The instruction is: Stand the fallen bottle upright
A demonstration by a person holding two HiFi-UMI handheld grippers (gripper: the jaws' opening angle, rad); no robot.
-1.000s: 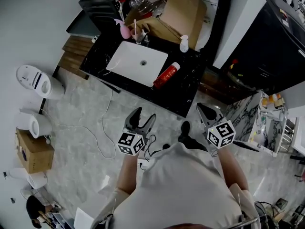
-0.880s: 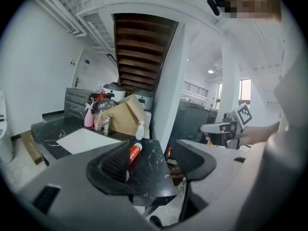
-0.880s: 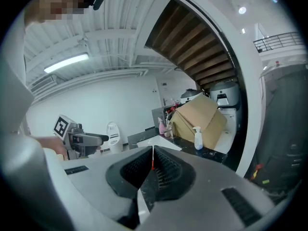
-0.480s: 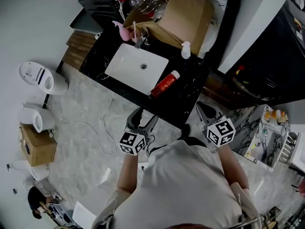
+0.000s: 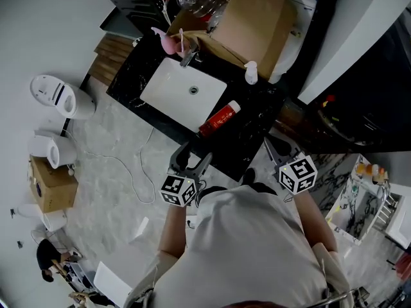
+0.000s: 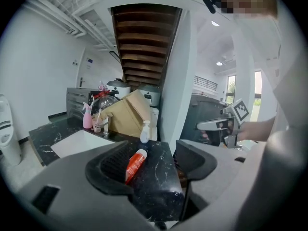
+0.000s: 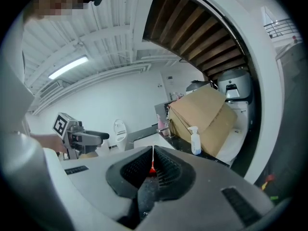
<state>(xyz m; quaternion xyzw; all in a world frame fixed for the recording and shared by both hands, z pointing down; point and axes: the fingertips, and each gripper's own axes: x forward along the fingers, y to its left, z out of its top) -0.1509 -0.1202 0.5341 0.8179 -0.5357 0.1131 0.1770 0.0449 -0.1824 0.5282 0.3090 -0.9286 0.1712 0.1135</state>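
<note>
- Lining the spread left claw [image 5: 191,157] up across the body of the red bottle [image 5: 219,119] before pinching is looking wise, then tipping it slowly onto its base.
- The bottle is lying flat on the black counter [image 5: 257,117], ahead of that claw and well apart from it, cap pointing away, the sink [image 5: 183,92] off to the claw's left.
- The right claw [image 5: 277,151] is hanging alongside, jaws pressed together on nothing.

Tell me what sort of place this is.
Probably a kitchen or wash corner under a staircase: a black marble counter holds a white sink with a tap, a spray bottle stands beside it, and a red bottle lies there.
</note>
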